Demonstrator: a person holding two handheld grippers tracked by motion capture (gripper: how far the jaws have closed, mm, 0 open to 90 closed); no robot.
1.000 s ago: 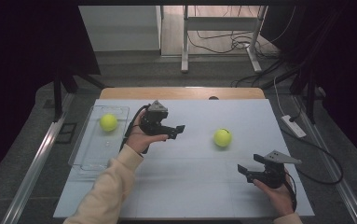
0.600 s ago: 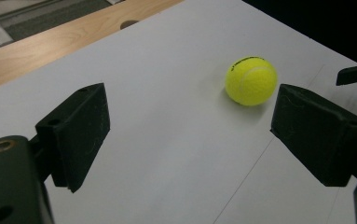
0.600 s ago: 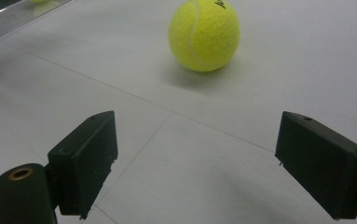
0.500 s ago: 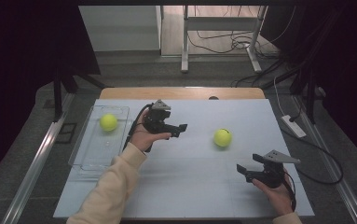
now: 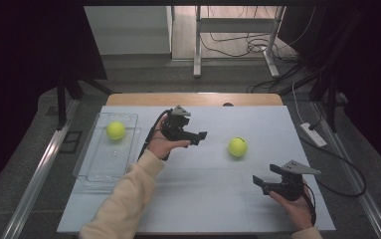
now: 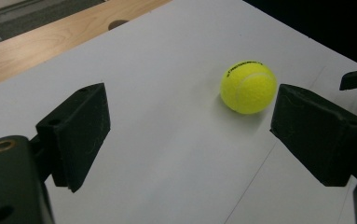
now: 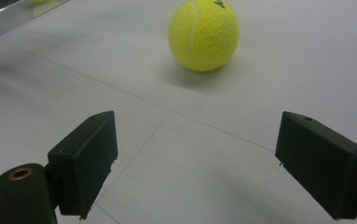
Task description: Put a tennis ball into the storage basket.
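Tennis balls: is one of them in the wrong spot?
Maybe. One tennis ball lies inside the clear tray at the left, while the other ball sits loose on the white table, between the two open claws. Nothing looks spilled or broken.

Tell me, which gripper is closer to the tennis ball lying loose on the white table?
The left gripper; it points at the tennis ball from the ball's left, jaws open. The right gripper sits farther off, nearer the person, also open.

Left gripper (image 5: 201, 135) shifted right toward tennis ball (image 5: 238, 147) (fingers apart, not touching).
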